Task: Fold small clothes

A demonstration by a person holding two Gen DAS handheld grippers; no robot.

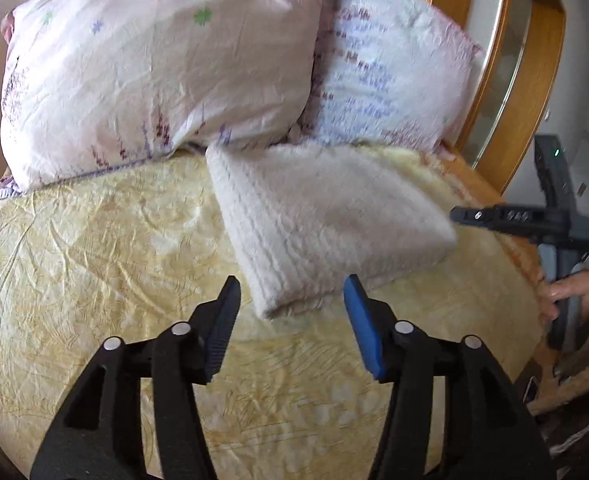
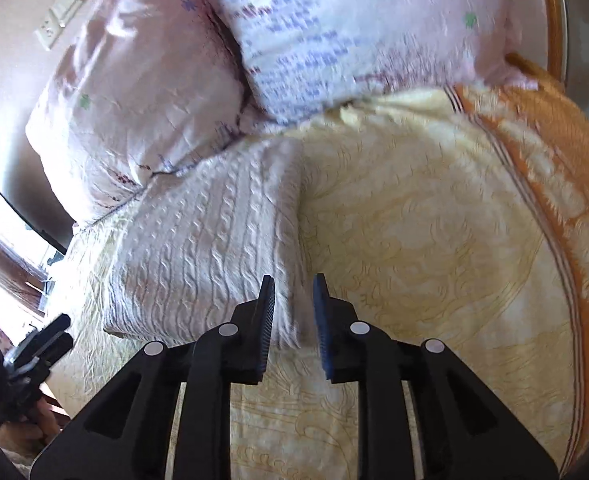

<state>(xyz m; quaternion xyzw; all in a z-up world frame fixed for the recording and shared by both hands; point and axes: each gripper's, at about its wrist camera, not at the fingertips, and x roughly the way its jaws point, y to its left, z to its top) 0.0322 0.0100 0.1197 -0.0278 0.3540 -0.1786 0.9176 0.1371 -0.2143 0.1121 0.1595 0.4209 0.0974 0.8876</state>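
Note:
A folded white cable-knit sweater [image 1: 326, 220] lies on the yellow bedspread [image 1: 94, 260], its far end against the pillows. My left gripper [image 1: 292, 292] is open and empty, hovering over the sweater's near corner. The right gripper shows in the left wrist view [image 1: 494, 216] at the sweater's right edge. In the right wrist view the sweater [image 2: 214, 240] lies left of centre. My right gripper [image 2: 294, 292] is open with a narrow gap, empty, over the sweater's near right corner. The left gripper shows in the right wrist view [image 2: 38, 344] at the lower left.
Two pale floral pillows [image 1: 154, 72] [image 1: 390, 76] lean at the head of the bed. A wooden bed frame [image 1: 514, 80] runs along the right. The bedspread has an orange border [image 2: 554, 168]. A wall switch plate [image 2: 60, 16] is at the upper left.

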